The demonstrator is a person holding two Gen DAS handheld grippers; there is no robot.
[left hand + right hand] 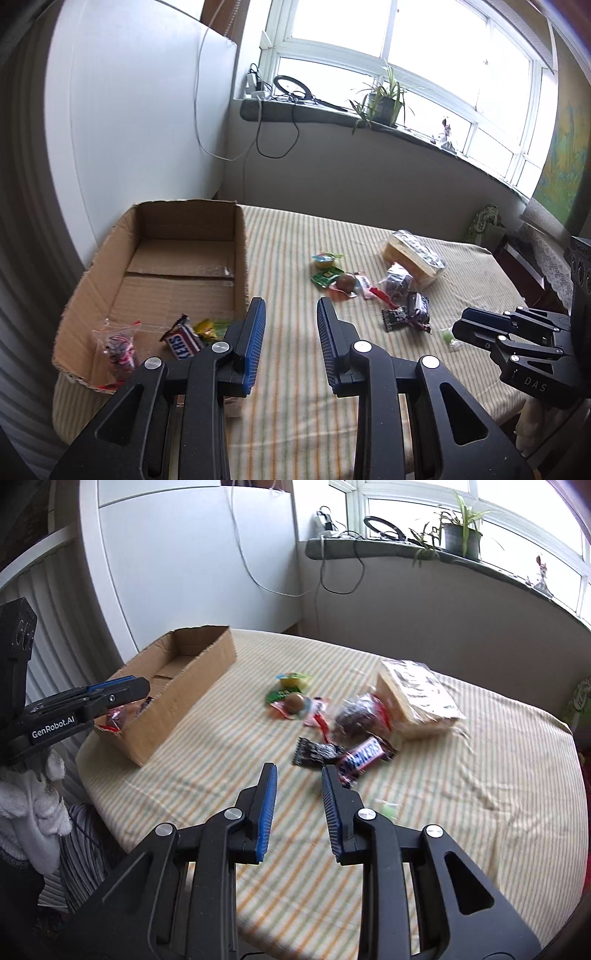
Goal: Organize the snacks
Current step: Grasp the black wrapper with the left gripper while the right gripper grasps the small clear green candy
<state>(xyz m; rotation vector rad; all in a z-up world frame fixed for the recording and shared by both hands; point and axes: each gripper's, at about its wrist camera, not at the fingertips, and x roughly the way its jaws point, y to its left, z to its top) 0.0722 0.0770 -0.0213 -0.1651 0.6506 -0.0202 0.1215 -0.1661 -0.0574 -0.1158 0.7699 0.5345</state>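
Hovering over the striped cloth (443, 849), the right gripper (298, 775) has its blue pads apart with nothing between them. The left gripper (290, 306) is the same, by the near edge of the cardboard box (242, 251). Only the left view shows the Snickers (183, 341) inside the box. Farther out, shiny snacks (332, 716) lie in a pile on the cloth.

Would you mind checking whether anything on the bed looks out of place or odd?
Nothing looks damaged or spilled. Most snacks lie loose on the striped bedcover, including a Snickers bar, rather than in the cardboard box, which holds only a few.
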